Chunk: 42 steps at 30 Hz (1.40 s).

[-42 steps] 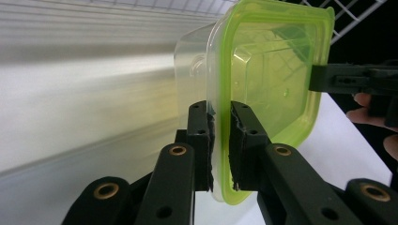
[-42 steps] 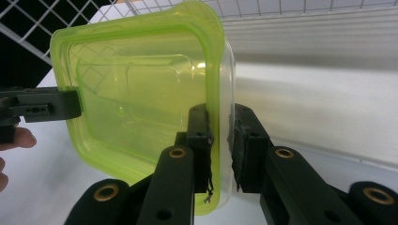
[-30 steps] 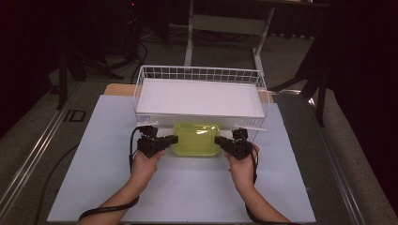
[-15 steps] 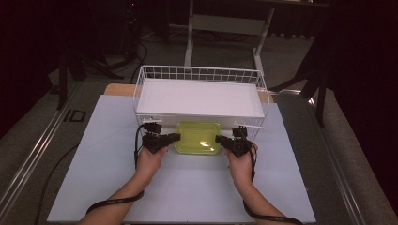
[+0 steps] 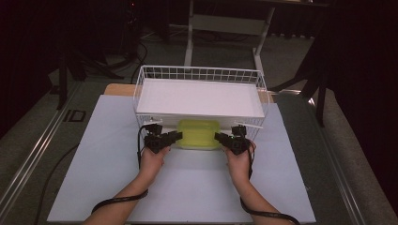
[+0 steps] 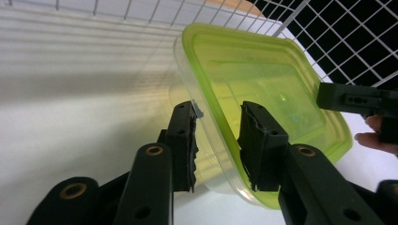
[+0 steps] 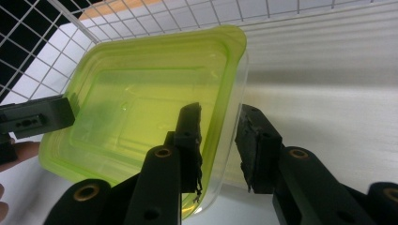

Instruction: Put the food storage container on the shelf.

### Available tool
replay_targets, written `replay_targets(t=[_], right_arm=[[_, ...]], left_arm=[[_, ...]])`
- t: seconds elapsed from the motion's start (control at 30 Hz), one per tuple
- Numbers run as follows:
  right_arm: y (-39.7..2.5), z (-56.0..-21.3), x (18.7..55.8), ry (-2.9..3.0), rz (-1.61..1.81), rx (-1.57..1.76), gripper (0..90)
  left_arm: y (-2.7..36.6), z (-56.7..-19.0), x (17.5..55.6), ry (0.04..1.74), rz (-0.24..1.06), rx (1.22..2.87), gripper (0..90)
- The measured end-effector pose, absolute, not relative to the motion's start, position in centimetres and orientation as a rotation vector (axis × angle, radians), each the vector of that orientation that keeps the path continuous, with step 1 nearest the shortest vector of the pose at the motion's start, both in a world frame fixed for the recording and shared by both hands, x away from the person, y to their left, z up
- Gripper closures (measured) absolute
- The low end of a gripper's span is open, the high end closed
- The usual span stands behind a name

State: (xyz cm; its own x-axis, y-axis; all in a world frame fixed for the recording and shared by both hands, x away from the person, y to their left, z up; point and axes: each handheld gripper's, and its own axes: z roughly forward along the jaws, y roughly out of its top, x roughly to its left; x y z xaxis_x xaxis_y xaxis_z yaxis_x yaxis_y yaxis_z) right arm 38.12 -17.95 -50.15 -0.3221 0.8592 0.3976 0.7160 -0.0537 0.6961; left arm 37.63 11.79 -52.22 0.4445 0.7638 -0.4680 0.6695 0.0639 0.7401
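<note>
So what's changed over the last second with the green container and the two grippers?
Very little. The green-lidded container has shifted slightly nearer the wire basket, carried between the left gripper and right gripper. Nothing was taken hold of or let go: each gripper stays across one end of the container. The basket and the white tray in it have not moved.

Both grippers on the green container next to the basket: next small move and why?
Probably lift it straight up, level, before moving it forward. The left gripper and right gripper each straddle an end edge of the container, which sits against the wire basket; its front wall stands in the way, so height should come first.
</note>
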Motion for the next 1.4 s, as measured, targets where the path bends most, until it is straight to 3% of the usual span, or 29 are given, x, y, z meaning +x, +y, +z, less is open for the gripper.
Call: replay_targets(t=[0.27, 0.37, 0.43, 0.53, 0.57, 0.6, 0.73, 0.8, 0.93, 1.4], right_arm=[[-17.6, -50.5, 38.4, 2.031, 1.336, 1.679, 64.6], [-17.6, -50.6, 38.2, 2.024, 1.378, 1.635, 59.4], [-17.5, -50.3, 37.9, 2.015, 1.387, 1.545, 55.1], [-17.3, -49.8, 37.4, 2.016, 1.38, 1.499, 53.7], [-17.3, -49.4, 36.9, 2.021, 1.375, 1.456, 49.4], [-17.3, -49.2, 36.6, 2.017, 1.368, 1.439, 46.6], [-17.3, -48.9, 36.0, 2.02, 1.359, 1.42, 41.6], [-17.5, -48.4, 34.9, 2.016, 1.378, 1.393, 31.5], [-17.7, -48.2, 33.8, 2.074, 1.425, 1.365, 20.2], [-16.8, -48.0, 31.2, 2.181, 1.448, 1.225, 20.4]], left_arm=[[11.9, -52.3, 38.1, 1.273, 0.129, 1.633, 53.2], [12.0, -52.2, 38.0, 1.252, 0.113, 1.615, 42.6], [12.2, -52.0, 37.6, 1.141, 0.113, 1.628, 28.8], [12.0, -51.8, 37.0, 1.125, 0.165, 1.636, 27.7], [12.0, -51.8, 36.8, 1.105, 0.176, 1.641, 17.1], [12.1, -51.8, 36.6, 1.094, 0.188, 1.643, 14.2], [12.3, -51.7, 36.1, 1.068, 0.192, 1.643, 13.9], [12.6, -51.4, 35.0, 1.035, 0.191, 1.642, 10.6], [13.3, -50.9, 33.3, 0.967, 0.183, 1.638, 3.0], [14.9, -49.5, 28.1, 0.847, 0.255, 1.74, 3.0]])
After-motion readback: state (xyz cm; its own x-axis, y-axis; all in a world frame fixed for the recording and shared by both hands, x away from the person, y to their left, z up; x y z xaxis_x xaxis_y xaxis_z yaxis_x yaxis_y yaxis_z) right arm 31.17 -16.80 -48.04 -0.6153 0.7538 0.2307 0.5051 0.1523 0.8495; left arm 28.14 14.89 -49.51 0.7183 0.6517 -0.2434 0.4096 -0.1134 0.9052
